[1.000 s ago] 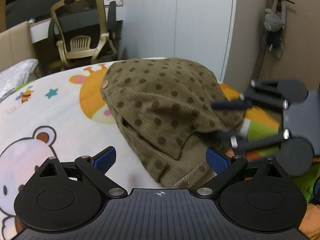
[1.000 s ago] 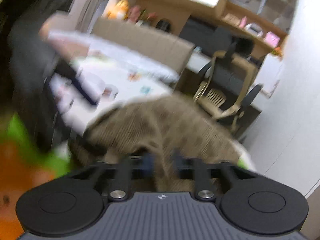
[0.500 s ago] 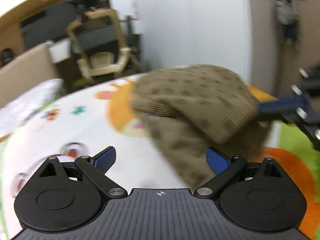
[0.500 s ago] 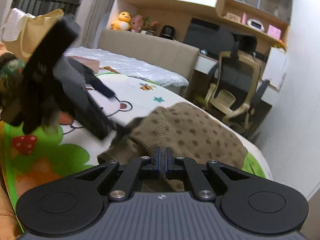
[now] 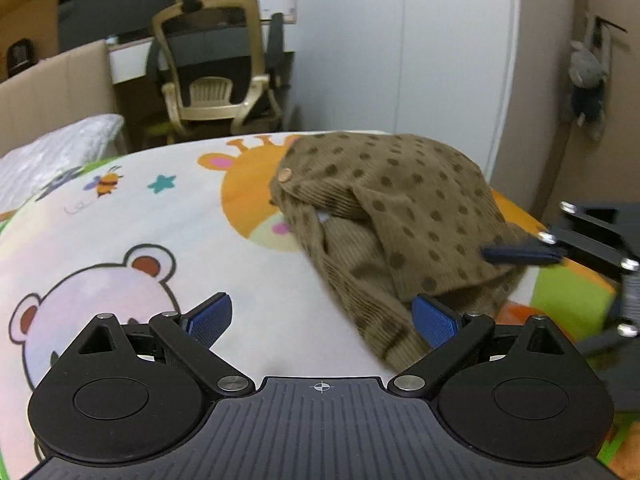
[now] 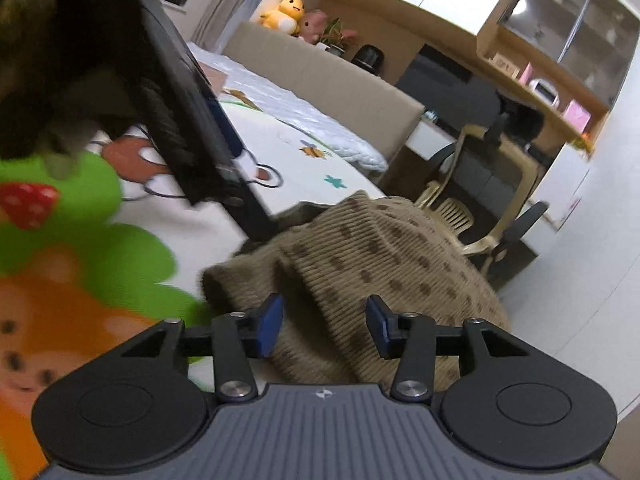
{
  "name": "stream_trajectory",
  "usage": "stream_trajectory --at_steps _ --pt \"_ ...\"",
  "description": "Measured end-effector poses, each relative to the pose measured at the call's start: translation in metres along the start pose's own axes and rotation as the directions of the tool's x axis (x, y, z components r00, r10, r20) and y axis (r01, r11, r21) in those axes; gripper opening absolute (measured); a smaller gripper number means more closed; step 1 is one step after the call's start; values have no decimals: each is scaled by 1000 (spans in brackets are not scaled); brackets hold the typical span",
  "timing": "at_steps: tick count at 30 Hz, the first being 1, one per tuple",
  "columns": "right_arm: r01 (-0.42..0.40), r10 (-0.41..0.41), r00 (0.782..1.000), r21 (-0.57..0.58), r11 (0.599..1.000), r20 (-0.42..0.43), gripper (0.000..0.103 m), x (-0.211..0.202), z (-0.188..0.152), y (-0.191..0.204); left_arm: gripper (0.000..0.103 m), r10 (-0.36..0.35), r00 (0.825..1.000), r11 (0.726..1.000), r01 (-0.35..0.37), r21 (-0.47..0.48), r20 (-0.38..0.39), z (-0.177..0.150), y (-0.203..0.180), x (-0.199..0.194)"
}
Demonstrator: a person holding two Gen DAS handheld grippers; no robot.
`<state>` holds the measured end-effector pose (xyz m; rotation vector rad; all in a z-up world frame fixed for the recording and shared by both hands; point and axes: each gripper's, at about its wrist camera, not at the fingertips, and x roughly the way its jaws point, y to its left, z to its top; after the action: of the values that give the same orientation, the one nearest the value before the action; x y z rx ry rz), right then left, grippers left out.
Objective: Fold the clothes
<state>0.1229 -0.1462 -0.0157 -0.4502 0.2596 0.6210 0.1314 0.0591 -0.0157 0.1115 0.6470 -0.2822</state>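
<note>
Left gripper point(image 5: 322, 318): spread wide, holding nothing; its right blue pad point(image 5: 434, 320) is just beside the near edge of the brown dotted garment point(image 5: 400, 216), but contact I cannot tell.
Right gripper point(image 6: 323, 328): jaws apart, released; the garment point(image 6: 360, 264) lies between and under the pads. From the left wrist view it point(image 5: 520, 254) looks nearly closed, seen from the side at the garment's right edge.
Garment: bunched, partly folded, on the cartoon play mat point(image 5: 140, 220), over the orange giraffe print point(image 5: 244, 196).
Hard to see: the garment's near right part is blurred; a dark gloved hand point(image 6: 56, 60) fills the corner, cut off.
Behind the garment: beige office chair point(image 5: 212, 76).
</note>
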Motion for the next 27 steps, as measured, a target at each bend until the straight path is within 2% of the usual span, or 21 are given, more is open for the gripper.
stream_trajectory --at_steps 1,5,9,12,15,17,20,21,22,23,25,27 --pt "8 -8 1000 11 1000 10 3 1 3 -3 99 -10 1000 1000 10 18 1 0 -2 -2" --pt "39 -41 998 53 998 47 2 5 13 -13 99 -23 999 996 20 90 28 3 -14 -10" --pt "55 -57 997 36 998 58 2 -2 15 -16 100 32 991 977 -57 203 127 9 -43 0" --pt "50 -51 998 20 999 47 2 -4 11 -11 100 14 983 944 -73 321 181 11 -73 17" --pt "50 -51 997 27 998 50 2 -6 12 -11 100 -4 982 911 -76 406 191 9 -94 27" --pt "55 -56 997 24 998 53 2 -7 13 -11 100 19 976 880 -120 459 219 4 -103 34" --pt "56 -58 997 22 998 59 2 -8 15 -12 100 91 953 837 -231 497 289 0 -103 41" --pt "56 -57 996 22 998 61 2 -9 15 -13 100 106 946 830 -253 497 306 2 -100 42" --pt "54 -56 997 24 998 61 2 -9 15 -13 97 102 946 828 -251 501 306 4 -96 43" --pt "52 -53 997 25 998 58 2 -9 15 -12 74 98 947 826 -249 506 306 6 -92 43" --pt "40 -41 998 25 999 50 2 -9 12 -10 42 81 960 820 -218 530 270 10 -87 45" --pt "18 -19 999 22 1000 36 2 -11 8 -7 29 62 964 817 -198 542 260 10 -82 43"
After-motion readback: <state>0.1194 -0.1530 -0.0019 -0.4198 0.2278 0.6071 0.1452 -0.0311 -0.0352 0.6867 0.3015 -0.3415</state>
